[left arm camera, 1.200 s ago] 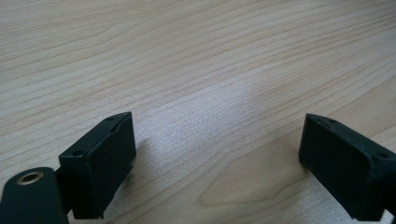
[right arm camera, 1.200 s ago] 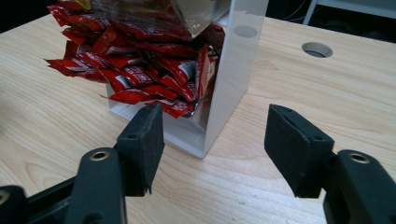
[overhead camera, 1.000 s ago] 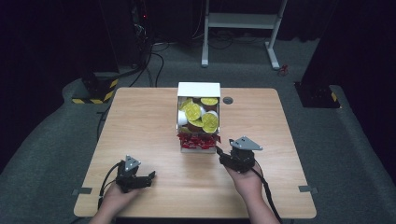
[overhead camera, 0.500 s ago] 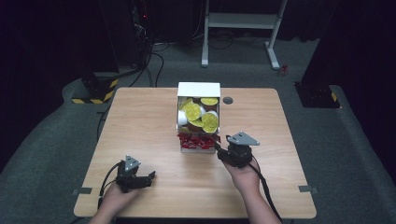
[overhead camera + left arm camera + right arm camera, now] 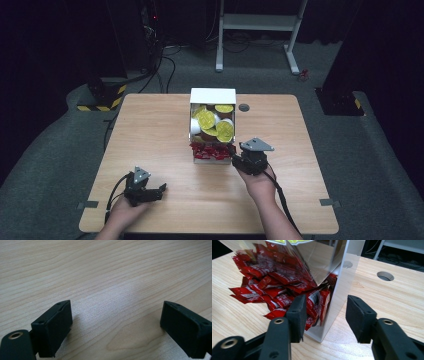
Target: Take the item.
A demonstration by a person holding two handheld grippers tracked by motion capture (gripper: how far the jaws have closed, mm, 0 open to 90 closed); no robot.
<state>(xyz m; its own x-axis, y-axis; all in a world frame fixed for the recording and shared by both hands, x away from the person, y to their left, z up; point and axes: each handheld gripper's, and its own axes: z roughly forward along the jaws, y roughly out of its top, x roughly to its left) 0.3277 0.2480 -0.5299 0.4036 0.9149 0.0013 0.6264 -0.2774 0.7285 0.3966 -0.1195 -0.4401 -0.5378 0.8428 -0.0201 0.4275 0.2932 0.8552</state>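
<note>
My right gripper (image 5: 324,315) straddles the near right corner of the clear dispenser box (image 5: 212,125) mid-desk (image 5: 150,130); fingers have just been closing, pads not pressing yet. One finger sits in the red packets (image 5: 269,285). Left gripper (image 5: 115,325) released over bare desk.

Lab: dark curtains, floor cables (image 5: 165,65)

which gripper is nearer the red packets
Right. The right gripper straddles the box wall at the red packets; the left gripper rests apart, near the table's front edge.
</note>
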